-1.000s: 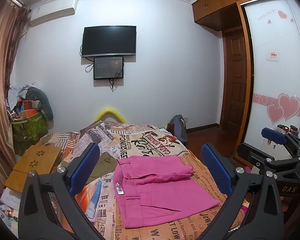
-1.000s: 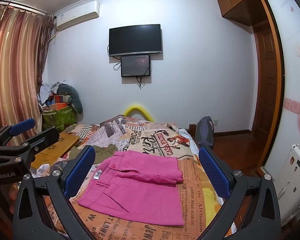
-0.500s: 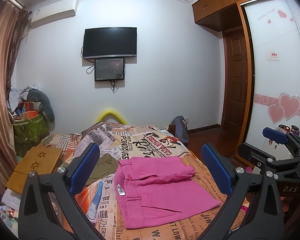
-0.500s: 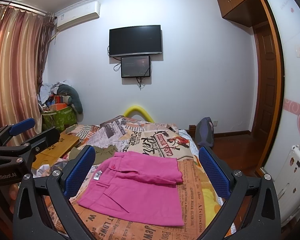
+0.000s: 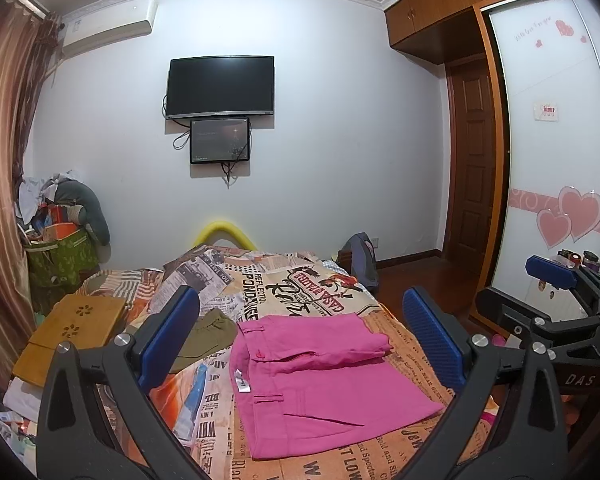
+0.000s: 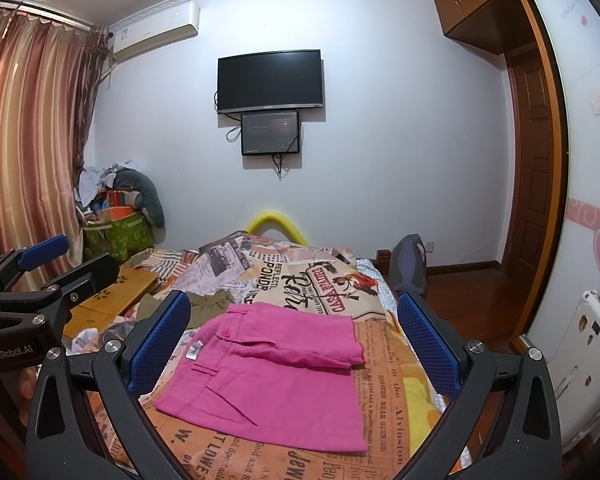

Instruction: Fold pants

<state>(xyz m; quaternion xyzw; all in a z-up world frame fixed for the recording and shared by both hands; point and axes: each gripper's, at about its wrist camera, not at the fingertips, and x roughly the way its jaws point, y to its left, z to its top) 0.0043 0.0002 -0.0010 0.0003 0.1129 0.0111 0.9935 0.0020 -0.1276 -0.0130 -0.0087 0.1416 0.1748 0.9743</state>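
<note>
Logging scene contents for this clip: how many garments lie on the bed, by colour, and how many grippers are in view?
Pink pants: 1
Olive garment: 1
Grippers, left gripper and right gripper, both open: 2
Total: 4

Left gripper (image 5: 300,338) and right gripper (image 6: 294,334), jaws wide apart, empty.

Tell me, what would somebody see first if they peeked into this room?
The bright pink pants jump out first, lying folded on the newspaper-print bedspread in the middle. Next comes the black TV high on the white wall, with a smaller screen just under it. Both grippers, left and right, are above the bed with jaws wide open, holding nothing.
</note>
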